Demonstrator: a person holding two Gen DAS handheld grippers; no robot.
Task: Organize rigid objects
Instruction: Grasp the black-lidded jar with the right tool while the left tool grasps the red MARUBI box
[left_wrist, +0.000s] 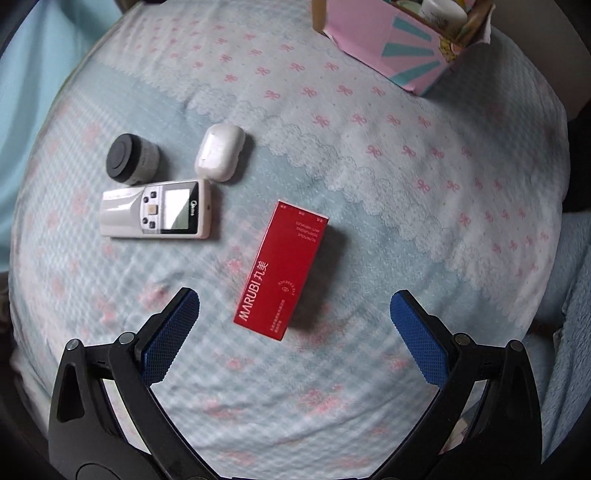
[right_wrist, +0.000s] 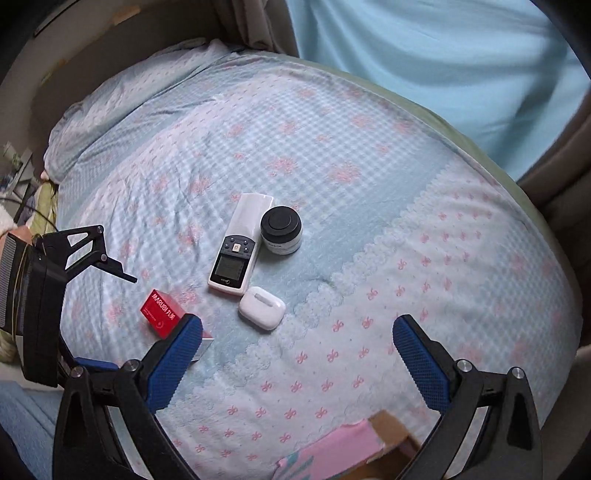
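A red MARUBI box (left_wrist: 282, 267) lies flat on the bed, just ahead of my open, empty left gripper (left_wrist: 295, 306). Beyond it lie a white remote (left_wrist: 157, 214), a white earbud case (left_wrist: 220, 151) and a jar with a black lid (left_wrist: 129, 158). In the right wrist view the remote (right_wrist: 236, 245), the jar (right_wrist: 281, 230), the earbud case (right_wrist: 262, 307) and the red box (right_wrist: 162, 312) lie ahead of my open, empty right gripper (right_wrist: 297, 332). The left gripper (right_wrist: 85, 258) shows at the left, above the red box.
A pink cardboard box (left_wrist: 391, 44) holding a white cup (left_wrist: 443, 13) stands at the far right of the bed; its corner shows near my right gripper (right_wrist: 354, 446). The bedspread (left_wrist: 369, 147) is pale blue with pink bows. A light blue curtain (right_wrist: 424, 66) hangs behind.
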